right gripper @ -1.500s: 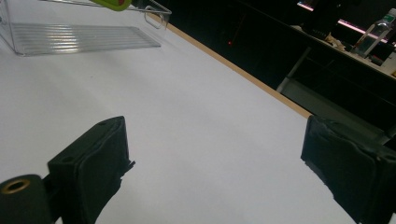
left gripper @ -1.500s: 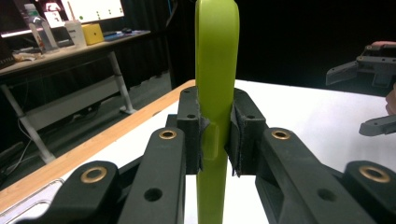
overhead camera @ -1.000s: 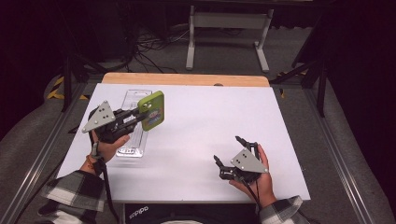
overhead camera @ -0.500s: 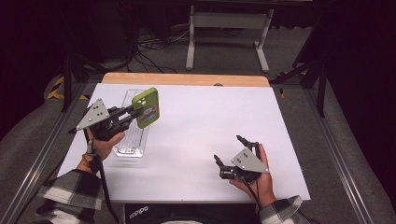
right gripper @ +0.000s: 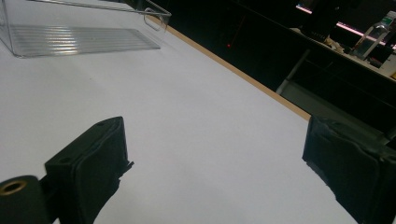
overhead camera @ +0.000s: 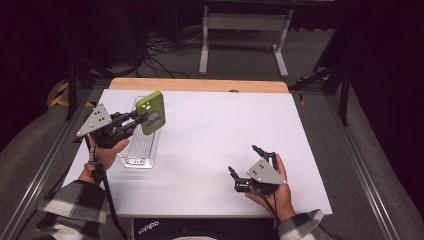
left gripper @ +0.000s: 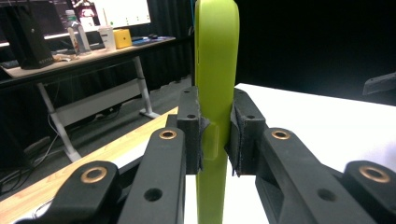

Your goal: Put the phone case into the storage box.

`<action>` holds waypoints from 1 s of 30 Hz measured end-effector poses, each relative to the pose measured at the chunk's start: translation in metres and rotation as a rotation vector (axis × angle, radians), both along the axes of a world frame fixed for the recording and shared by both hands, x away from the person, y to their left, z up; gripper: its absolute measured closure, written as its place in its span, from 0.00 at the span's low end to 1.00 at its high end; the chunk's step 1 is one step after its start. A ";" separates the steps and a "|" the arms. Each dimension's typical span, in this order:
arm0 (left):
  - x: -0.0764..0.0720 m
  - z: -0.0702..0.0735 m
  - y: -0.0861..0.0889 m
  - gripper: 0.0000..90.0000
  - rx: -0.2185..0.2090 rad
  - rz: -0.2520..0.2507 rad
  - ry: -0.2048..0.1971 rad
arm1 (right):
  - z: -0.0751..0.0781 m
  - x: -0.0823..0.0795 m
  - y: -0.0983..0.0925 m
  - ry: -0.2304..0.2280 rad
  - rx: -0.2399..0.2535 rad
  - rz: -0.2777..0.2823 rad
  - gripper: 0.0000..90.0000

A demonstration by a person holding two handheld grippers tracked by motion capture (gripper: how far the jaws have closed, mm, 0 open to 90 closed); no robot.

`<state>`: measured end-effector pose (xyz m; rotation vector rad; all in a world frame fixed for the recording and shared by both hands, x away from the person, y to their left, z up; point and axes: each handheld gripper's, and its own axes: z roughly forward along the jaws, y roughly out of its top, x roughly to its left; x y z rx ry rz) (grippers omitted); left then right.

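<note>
Clamped in my left gripper (overhead camera: 134, 120) is a lime-green, round-cornered plastic phone case (overhead camera: 151, 112), its thin edge pinched between the two black pads (left gripper: 190, 133) so that the case stands upright and edge-on in the left gripper view. Seen from the high view, the case hangs clear of the table at about ten o'clock from the table's centre, above the far end of the clear, ribbed plastic tray (overhead camera: 140, 150) lying on the white tabletop (overhead camera: 215, 135), with a printed sticker on the face turned toward me. My right gripper (overhead camera: 245, 167) rests in my hand near five o'clock, jaws spread wide with nothing between them, well apart from the tray and the case.
</note>
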<state>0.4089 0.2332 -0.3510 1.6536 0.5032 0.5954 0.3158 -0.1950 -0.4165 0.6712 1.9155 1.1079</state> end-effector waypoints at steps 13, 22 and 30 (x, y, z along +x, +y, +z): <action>0.004 -0.002 0.010 0.86 -0.008 0.028 0.010 | 0.000 0.000 0.000 0.000 -0.002 0.003 0.08; 0.006 -0.002 0.017 0.86 -0.007 0.045 0.009 | 0.000 0.000 0.000 0.007 0.008 0.012 0.09; 0.008 -0.003 0.022 0.86 -0.006 0.060 0.011 | 0.001 -0.001 0.000 0.000 0.017 0.012 0.09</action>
